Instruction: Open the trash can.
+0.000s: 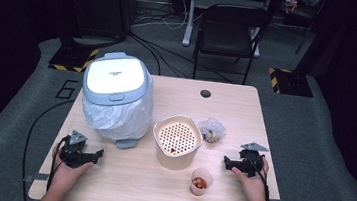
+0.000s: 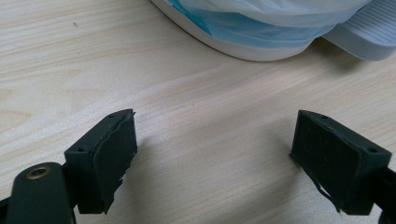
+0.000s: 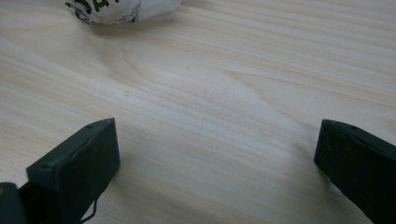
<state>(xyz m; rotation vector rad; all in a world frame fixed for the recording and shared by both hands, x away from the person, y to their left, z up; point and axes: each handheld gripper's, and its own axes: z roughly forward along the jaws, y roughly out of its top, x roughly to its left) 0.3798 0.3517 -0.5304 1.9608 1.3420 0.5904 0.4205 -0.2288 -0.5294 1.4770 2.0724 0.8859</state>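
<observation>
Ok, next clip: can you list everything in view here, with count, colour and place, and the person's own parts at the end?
table: one, light wood, centre of the high view
lidded bin: one, white with grey-blue lid and a white liner bag, table's far left
perforated tub: one, cream, holed insert on top, table's middle
small cup: one, clear with reddish contents, in front of the tub
crumpled wrapper: one, white and grey, right of the tub
chair: one, black, on the floor beyond the table
cables: several, black, on the floor
left gripper: one, black, open, empty, near left
right gripper: one, black, open, empty, near right
hands: two, one holding each gripper
</observation>
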